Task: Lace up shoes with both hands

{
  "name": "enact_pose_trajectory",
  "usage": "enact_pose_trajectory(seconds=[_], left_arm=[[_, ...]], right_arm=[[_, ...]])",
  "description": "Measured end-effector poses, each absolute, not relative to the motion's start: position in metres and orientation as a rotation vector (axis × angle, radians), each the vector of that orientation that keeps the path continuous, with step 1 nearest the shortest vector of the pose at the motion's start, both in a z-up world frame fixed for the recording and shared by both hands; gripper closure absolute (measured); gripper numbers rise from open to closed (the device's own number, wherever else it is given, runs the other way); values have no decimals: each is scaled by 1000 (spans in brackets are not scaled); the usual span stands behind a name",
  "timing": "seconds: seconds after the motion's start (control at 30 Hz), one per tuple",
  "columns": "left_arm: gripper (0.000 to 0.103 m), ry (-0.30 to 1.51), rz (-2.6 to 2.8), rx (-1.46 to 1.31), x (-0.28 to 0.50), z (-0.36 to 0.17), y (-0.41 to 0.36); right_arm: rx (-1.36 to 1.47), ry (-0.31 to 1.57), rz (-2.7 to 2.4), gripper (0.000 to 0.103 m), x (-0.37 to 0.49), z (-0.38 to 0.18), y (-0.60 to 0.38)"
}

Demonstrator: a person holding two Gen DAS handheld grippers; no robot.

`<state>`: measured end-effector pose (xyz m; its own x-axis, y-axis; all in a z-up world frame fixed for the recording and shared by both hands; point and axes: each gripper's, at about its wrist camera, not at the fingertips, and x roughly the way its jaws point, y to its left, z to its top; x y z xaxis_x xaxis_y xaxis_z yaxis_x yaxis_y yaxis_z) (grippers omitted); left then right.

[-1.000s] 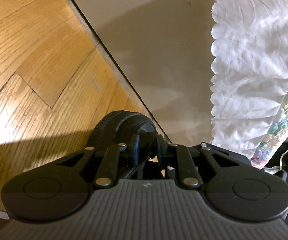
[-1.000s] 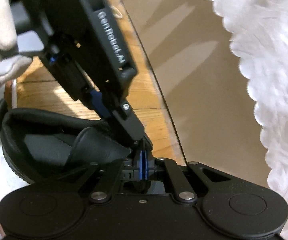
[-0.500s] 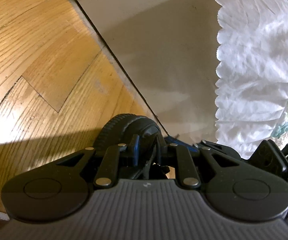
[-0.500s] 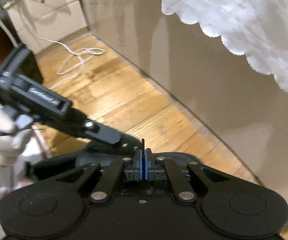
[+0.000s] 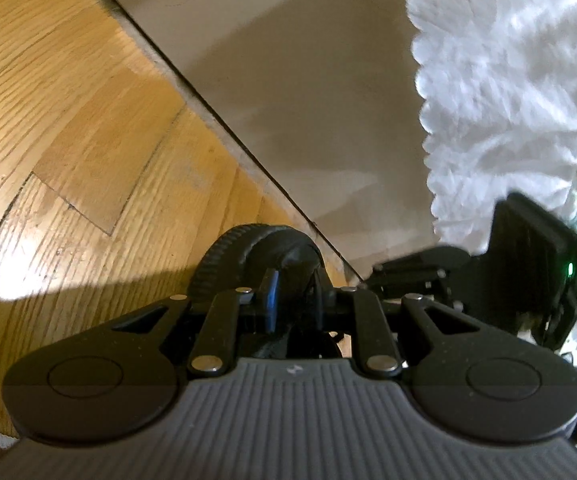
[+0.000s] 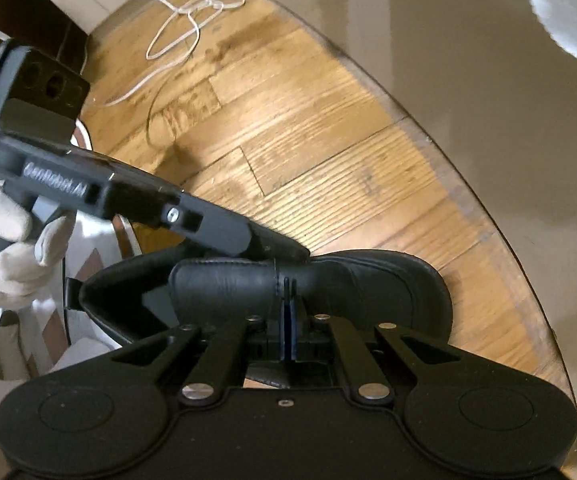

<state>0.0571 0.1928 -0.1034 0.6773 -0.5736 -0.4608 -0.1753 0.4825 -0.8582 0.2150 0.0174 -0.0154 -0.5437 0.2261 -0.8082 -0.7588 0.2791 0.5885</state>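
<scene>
A black leather shoe [image 6: 372, 280] lies on the wooden floor, its tongue [image 6: 224, 284] turned up. My right gripper [image 6: 287, 304] hovers over the throat of the shoe, blue pads pressed together on a thin black lace end [image 6: 287, 282] that pokes above them. My left gripper [image 6: 284, 254] reaches in from the left, held by a white-gloved hand [image 6: 4, 240], its tip at the far edge of the shoe's opening. In the left wrist view its fingers [image 5: 270, 296] stand slightly apart over the shoe's toe [image 5: 256, 248]; whether they clamp anything is hidden. The right gripper [image 5: 374, 270] shows at the right.
A beige panel [image 5: 308, 80] rises from the parquet floor [image 5: 88, 140] just beyond the shoe. White frilled cloth [image 5: 508, 80] hangs at the right. A loose white cord [image 6: 176, 32] lies on the floor farther back. Patterned fabric [image 6: 88, 264] lies at the left.
The right gripper has tipped down and back, so the whole shoe is now in its view. The left gripper has barely moved; the right device has come further into its view.
</scene>
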Motion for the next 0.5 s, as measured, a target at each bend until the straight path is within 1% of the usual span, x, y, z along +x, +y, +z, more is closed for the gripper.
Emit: enact_pose_trajectory(seconds=[0.13, 0.5], left_arm=[[85, 823, -283, -1013, 57, -98, 188], [85, 819, -299, -925, 59, -90, 182]], right_arm=[[-564, 1658, 1414, 100, 210, -13, 25], [-629, 1609, 1405, 99, 201, -4, 24]])
